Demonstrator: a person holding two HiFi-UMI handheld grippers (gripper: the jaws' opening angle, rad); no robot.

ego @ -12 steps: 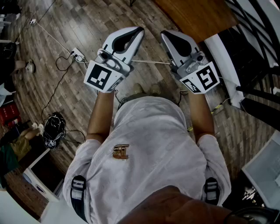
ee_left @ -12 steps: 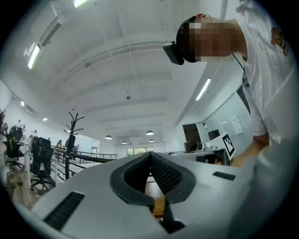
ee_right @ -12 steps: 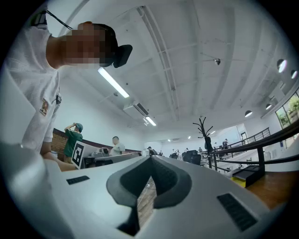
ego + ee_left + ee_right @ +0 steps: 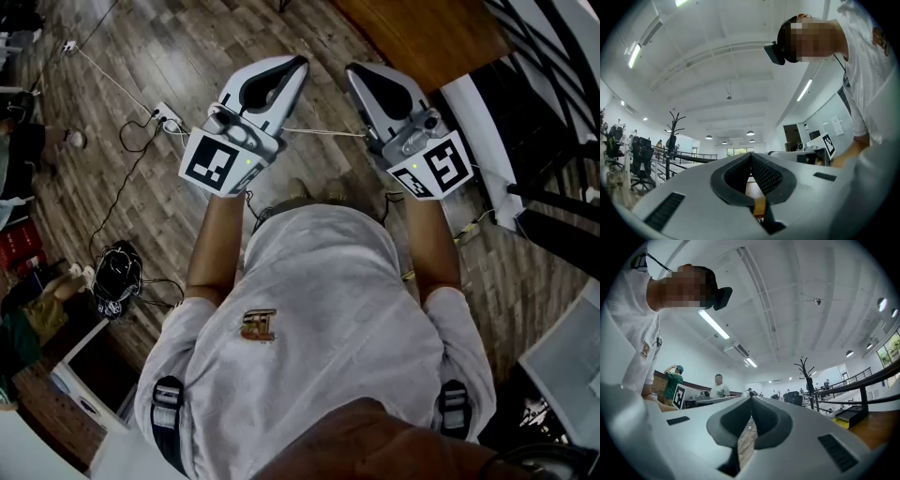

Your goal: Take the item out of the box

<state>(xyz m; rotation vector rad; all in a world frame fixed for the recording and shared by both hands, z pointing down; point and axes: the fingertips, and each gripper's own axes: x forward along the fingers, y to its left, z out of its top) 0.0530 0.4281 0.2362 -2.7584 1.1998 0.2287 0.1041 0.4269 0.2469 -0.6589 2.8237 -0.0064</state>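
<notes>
No box or item shows in any view. In the head view the person holds both grippers side by side in front of the chest, above the wooden floor. My left gripper (image 4: 296, 65) has its tips touching and nothing between them. In the left gripper view it (image 4: 751, 155) points up toward the ceiling and far hall. My right gripper (image 4: 353, 71) is also shut and empty. In the right gripper view its tips (image 4: 751, 398) meet against the hall beyond.
A brown wooden table (image 4: 422, 33) lies ahead at the top right. A white power strip (image 4: 167, 116) with cables crosses the floor on the left. Lower left sits a black bag (image 4: 116, 272). Other people stand far off (image 4: 717, 385); a coat rack (image 4: 805, 369) is behind.
Both grippers stay almost still and shut. A person's foot at the far left edge of the floor has moved out of sight.
</notes>
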